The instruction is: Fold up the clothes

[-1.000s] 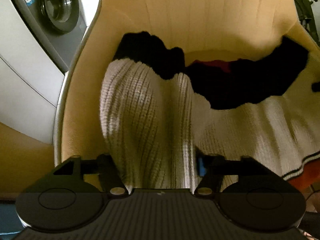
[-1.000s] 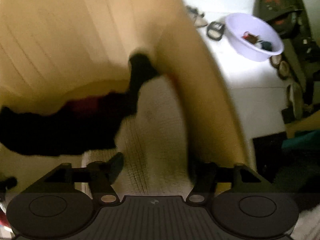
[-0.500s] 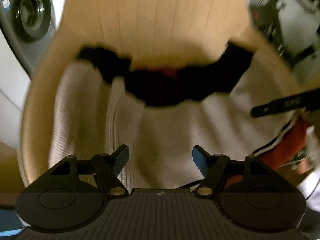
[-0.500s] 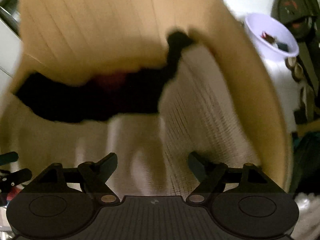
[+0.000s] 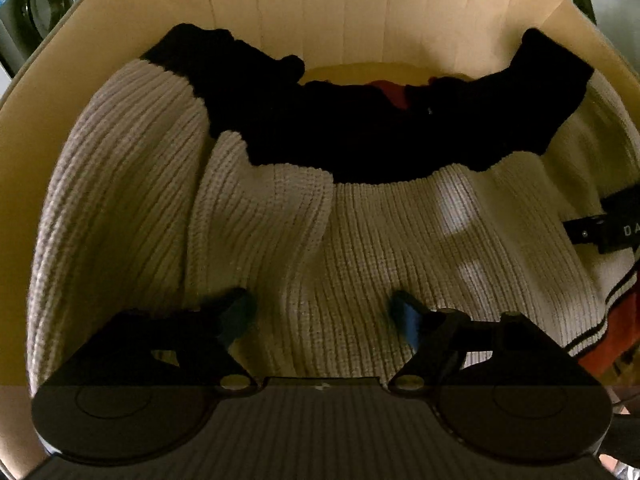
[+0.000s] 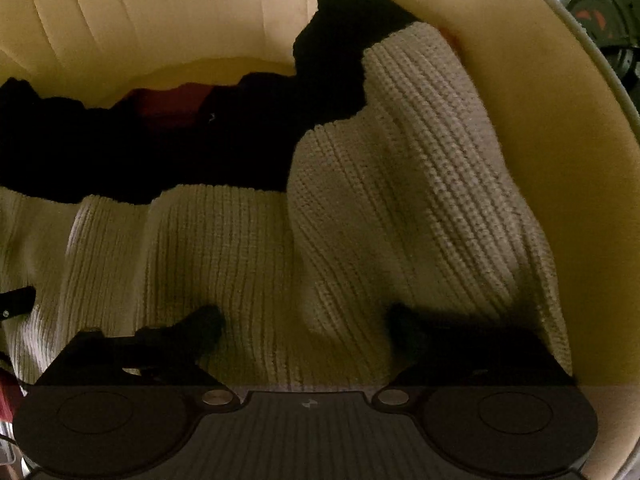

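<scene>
A cream ribbed knit sweater (image 5: 360, 240) with a black upper band (image 5: 380, 136) lies spread over the seat of a tan armchair (image 5: 340, 12). Both sleeves are folded inward over the body: one at the left (image 5: 120, 180), one at the right (image 6: 420, 184). A bit of red lining (image 5: 394, 94) shows at the collar. My left gripper (image 5: 322, 314) hovers open just above the sweater's lower middle, holding nothing. My right gripper (image 6: 306, 328) is open too, over the lower edge of the right sleeve (image 6: 340, 300). The right gripper's tip (image 5: 604, 230) shows at the left wrist view's right edge.
The armchair's curved back and arms (image 6: 560, 140) wall in the sweater on three sides. A washing machine door (image 5: 48, 4) is at the upper left behind the chair. Orange-red fabric (image 5: 612, 344) lies under the sweater's striped hem at the right. Dark gear (image 6: 604, 20) stands beyond the chair's right arm.
The left gripper let go of the left sleeve, which now lies folded on the body. Both grippers pulled back and centred over the sweater, both open.
</scene>
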